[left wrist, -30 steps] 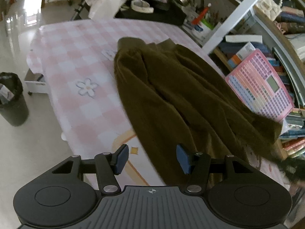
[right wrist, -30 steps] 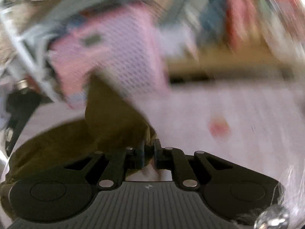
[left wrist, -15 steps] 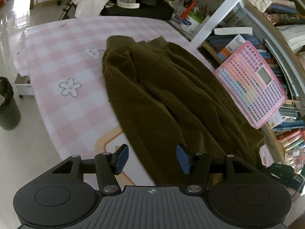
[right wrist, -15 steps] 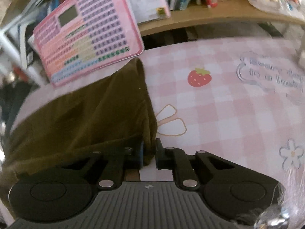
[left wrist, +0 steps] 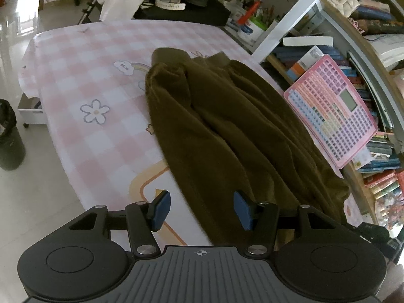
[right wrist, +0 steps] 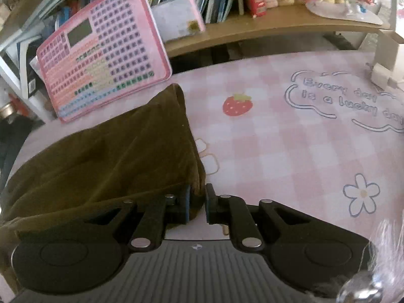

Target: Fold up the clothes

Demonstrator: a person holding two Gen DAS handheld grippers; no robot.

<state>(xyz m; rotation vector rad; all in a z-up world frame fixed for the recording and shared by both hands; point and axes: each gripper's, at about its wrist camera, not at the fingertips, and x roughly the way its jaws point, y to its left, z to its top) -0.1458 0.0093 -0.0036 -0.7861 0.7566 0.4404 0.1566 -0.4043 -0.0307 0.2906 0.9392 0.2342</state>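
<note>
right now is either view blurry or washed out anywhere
Left wrist view: sharp, with window glare bleaching the floor at upper left, and fisheye bending the shelves. Right wrist view: mostly sharp, the olive garment dim, and a blurred smear at the lower right corner.

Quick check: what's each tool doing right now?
Left tool: open, holding nothing.
Right tool: shut on a corner of the olive-brown fleece garment.

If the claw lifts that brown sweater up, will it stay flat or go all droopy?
Probably droopy: the brown sweater lies in soft wrinkles on the table. Where the right claw pinches its edge, the cloth already sags. It looks thick and fuzzy, so likely not slippery.
</note>
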